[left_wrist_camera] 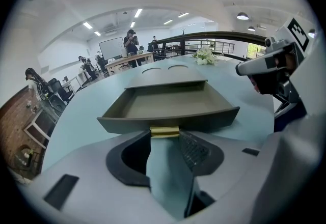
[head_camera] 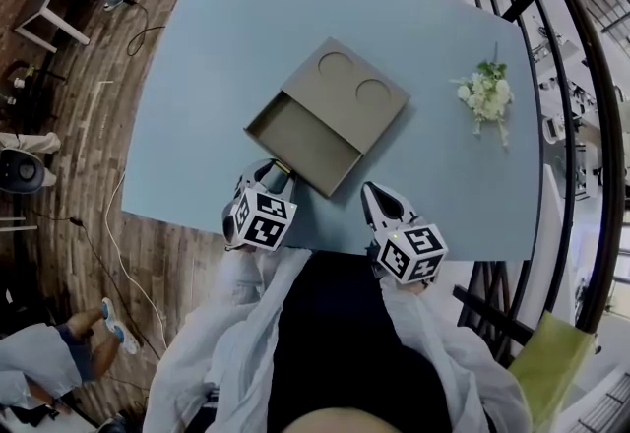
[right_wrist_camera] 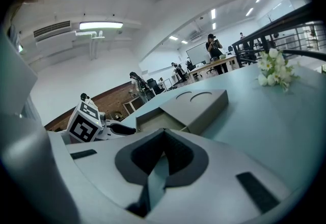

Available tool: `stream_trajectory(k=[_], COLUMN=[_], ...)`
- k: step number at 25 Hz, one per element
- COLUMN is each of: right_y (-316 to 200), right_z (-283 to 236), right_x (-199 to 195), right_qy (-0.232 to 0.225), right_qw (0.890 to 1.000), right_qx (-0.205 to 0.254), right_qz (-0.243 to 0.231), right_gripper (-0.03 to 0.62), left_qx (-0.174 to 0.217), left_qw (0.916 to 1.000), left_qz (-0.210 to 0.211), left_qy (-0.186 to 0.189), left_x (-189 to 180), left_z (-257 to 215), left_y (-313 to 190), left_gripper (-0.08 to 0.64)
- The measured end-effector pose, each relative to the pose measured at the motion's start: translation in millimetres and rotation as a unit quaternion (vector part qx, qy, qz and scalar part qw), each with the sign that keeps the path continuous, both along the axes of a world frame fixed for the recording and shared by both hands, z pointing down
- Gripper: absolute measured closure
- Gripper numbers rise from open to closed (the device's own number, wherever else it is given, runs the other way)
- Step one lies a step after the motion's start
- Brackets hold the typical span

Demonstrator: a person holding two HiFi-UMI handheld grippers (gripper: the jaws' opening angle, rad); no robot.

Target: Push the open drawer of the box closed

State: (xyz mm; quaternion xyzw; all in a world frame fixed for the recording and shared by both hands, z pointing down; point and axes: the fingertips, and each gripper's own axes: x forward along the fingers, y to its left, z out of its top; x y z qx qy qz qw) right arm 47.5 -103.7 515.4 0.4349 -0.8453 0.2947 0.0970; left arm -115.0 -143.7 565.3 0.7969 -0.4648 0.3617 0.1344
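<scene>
Two claws sit low over the near edge of the pale blue worktop (head_camera: 212,37), each held out from a white sleeve (head_camera: 236,323), forearms angled in toward one another from the person's lap.

The left claw (head_camera: 275,176) points up and to the right, straight at the flat grey-brown cardboard box (head_camera: 346,90) with two round recesses in its lid. The box's shallow drawer (head_camera: 307,140) is pulled well out toward the person and lies empty. In the left gripper view the jaws stand a little apart, about the width of the small brass handle (left_wrist_camera: 164,132) on the drawer front, and that handle sits right at their tips (whether they actually touch it I cannot tell). Nothing is clamped.

The right claw (head_camera: 378,193) hovers just right of the drawer's corner, near but apart from it, tilted up and slightly left. Its jaws are drawn together at the tips, with nothing between them.

A small bunch of white flowers with green leaves (head_camera: 485,94) lies well off to the right of the box.
</scene>
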Motion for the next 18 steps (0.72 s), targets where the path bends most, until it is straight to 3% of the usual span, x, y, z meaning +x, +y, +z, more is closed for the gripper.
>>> stream_trajectory(k=[18], right_y=[-2], right_z=[3], right_x=[11], right_qy=[0.006], right_qw=[1.0], right_qx=[-0.011], right_qz=[0.029], right_gripper=[0.588], left_qx=[0.007], left_qw=[0.9997], left_qz=[0.021], left_qy=[-0.002], left_x=[19], left_z=[4], left_y=[-24], left_gripper=[0.374])
